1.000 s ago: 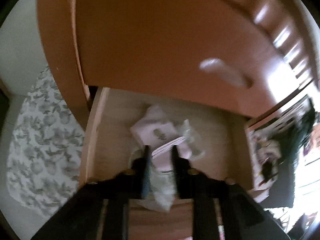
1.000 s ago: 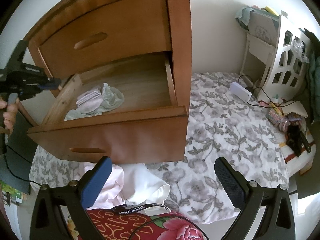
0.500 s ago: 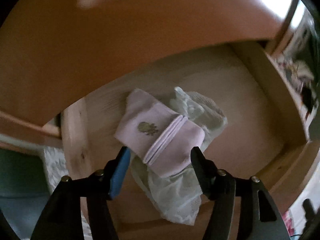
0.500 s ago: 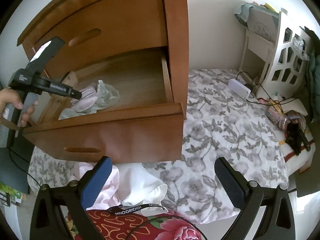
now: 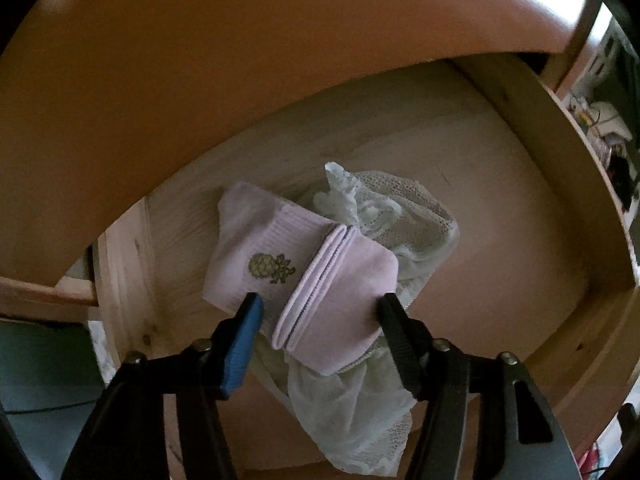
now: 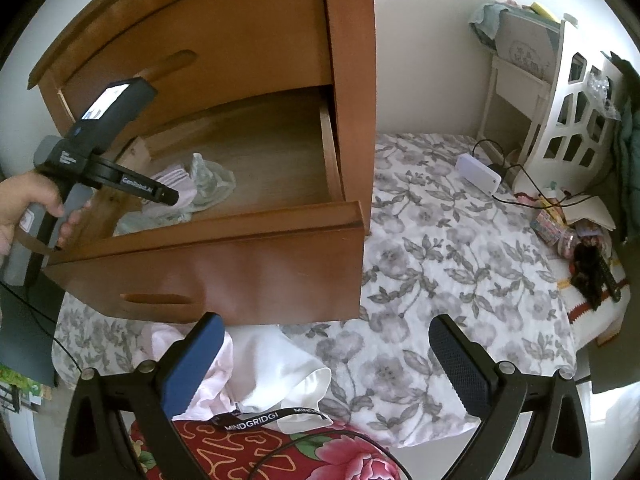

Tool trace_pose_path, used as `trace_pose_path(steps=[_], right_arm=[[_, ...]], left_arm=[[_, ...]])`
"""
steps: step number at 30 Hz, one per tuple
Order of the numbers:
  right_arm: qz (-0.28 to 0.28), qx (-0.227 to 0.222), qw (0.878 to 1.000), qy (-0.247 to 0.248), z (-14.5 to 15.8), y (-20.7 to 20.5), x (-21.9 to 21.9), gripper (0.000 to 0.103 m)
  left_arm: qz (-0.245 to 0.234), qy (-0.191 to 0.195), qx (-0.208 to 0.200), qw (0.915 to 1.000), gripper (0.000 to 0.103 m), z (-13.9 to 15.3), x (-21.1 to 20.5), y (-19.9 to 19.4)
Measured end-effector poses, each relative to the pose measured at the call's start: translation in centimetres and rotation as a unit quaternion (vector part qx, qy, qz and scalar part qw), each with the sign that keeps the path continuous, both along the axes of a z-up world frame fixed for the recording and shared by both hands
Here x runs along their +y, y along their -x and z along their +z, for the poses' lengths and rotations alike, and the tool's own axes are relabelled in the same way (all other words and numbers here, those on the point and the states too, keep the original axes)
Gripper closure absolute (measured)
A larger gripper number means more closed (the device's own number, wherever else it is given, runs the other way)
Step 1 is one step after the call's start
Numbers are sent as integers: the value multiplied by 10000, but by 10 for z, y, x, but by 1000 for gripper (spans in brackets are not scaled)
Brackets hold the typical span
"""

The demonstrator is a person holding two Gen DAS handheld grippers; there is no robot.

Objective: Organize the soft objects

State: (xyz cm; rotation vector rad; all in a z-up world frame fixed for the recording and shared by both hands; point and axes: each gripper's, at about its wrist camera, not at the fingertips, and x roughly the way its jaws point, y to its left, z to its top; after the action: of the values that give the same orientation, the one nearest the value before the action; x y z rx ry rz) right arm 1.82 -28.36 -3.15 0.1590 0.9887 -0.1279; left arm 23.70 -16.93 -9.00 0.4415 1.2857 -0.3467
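Both your grippers gape: left gripper (image 5: 318,308), jaws just narrowing, straddles the folded socks (image 5: 304,276) mid-frame without gripping; right gripper (image 6: 324,354) holds nothing.

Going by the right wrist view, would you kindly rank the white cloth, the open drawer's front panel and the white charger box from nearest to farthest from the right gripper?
1. White cloth: just ahead of the right gripper, between its fingers, on the bedspread.
2. Drawer front: beyond the cloth, to the upper left.
3. Charger box: far back on the right, near the wall.
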Motion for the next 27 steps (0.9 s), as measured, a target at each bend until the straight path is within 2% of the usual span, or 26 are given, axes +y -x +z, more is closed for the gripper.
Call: trace_pose_path(steps=[5,9,16,23,24,26,27], right_arm=[[19,9,10000,1,-1,0,0,0],[50,20,10000,11,-1,0,2,0],[60,42,10000,18,-1,0,3,0],[70,94,9999,16,-4,-1,4,0],[67,98,9999,8,-4,-1,4,0],[64,108,9999,5,-5,-1,4,0],[63,110,9999,7,-5,-1,4,0]], left_arm=[[231,374,1,9990,72,11,19,0],[376,559,-15,9977,88,16,28,-1],[394,572,-44,9976,89,16,25,7],[206,339,-126,9991,86,6,5,16],[174,318,-158,9992,79,10,-1,16],[116,250,-265,9993,45,12,-4,18],[90,231,-312,9992,42,13,-4,19]])
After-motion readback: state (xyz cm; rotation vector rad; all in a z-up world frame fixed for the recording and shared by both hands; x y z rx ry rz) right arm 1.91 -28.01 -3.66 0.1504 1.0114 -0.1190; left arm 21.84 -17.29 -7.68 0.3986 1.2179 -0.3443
